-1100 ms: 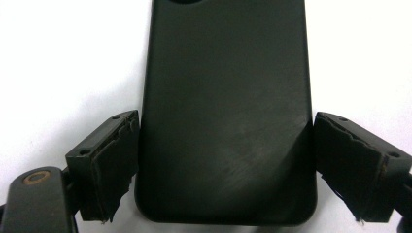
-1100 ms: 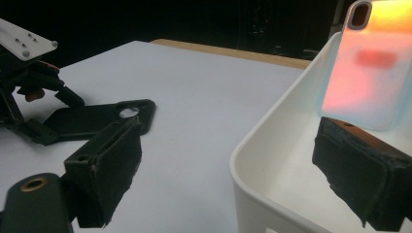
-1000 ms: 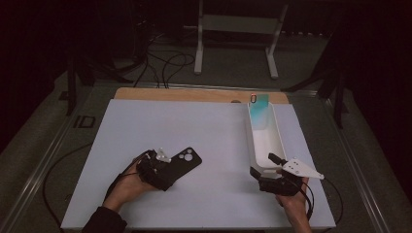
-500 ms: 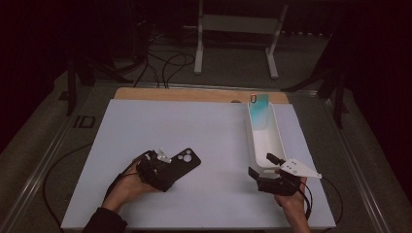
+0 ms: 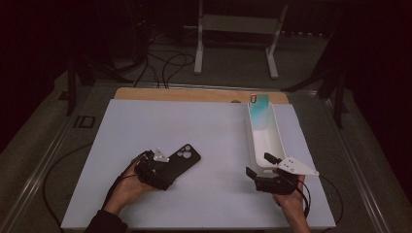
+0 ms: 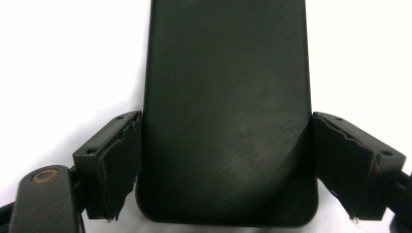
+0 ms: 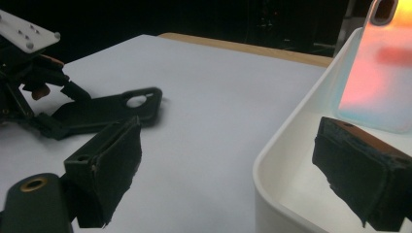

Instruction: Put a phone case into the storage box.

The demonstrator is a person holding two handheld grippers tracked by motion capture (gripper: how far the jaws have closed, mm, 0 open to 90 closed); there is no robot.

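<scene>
Black phone case (image 5: 182, 158) lies flat on the white worktop (image 5: 214, 131), its long axis running straight out from the left hand-held gripper (image 5: 167, 170), whose pads pinch its near end by both long edges; the right hand-held gripper (image 5: 260, 165) stands spread at the near rim of the white tray (image 5: 257, 145), farther off

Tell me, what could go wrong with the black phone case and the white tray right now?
1. The left gripper has the black phone case by its end alone, pads on the two side edges, so the long free end could sag or twist out.
2. The right gripper is open over the near end of the white tray, one jaw inside, one outside; a bump might shove the tray.
3. The see-through case leans upright at the tray's far end and could topple.
</scene>
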